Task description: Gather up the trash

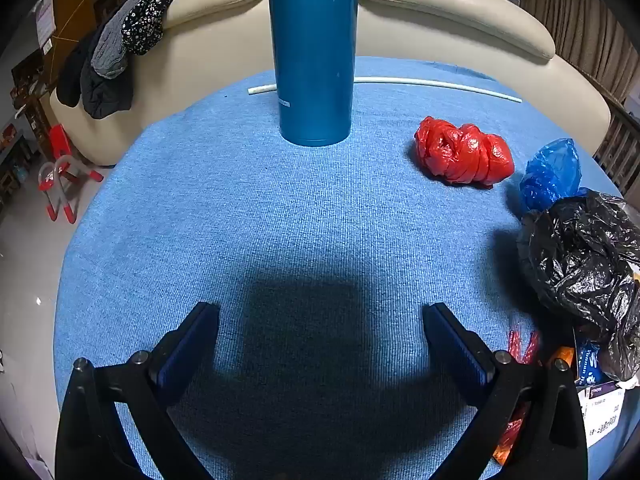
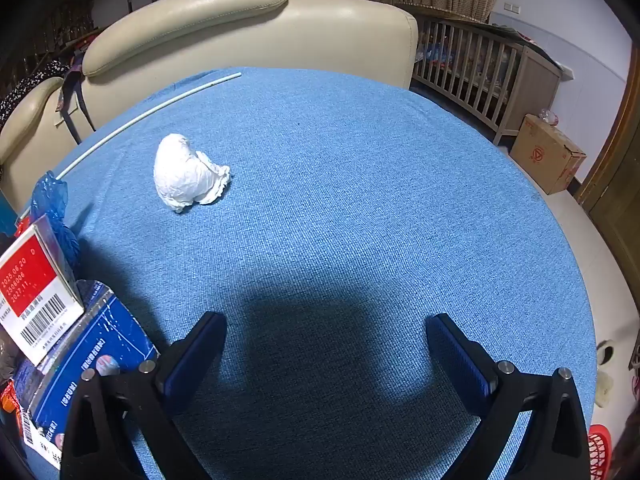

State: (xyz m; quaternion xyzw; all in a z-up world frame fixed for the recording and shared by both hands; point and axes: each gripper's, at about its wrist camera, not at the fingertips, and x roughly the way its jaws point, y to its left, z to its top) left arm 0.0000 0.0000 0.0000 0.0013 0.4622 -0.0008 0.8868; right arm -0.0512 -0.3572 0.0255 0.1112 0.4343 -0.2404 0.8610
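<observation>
The red bag (image 1: 464, 152) is lying crumpled and knotted on the blue cloth (image 1: 260, 220), to the right of the bottle (image 1: 314, 52). The blue bag (image 1: 554, 172) is sitting just beside it, touching the black bag (image 1: 580, 260), which is holding boxes (image 2: 36, 280) and wrappers. The white tissue (image 2: 186, 174) is resting crushed on the far left in the right view. The left gripper (image 1: 320, 340) and the right gripper (image 2: 326, 350) are hanging wide apart, grasping nothing.

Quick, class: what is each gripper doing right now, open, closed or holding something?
Left gripper: open, holding nothing, above bare blue cloth.
Right gripper: open, holding nothing, above the same cloth.
</observation>
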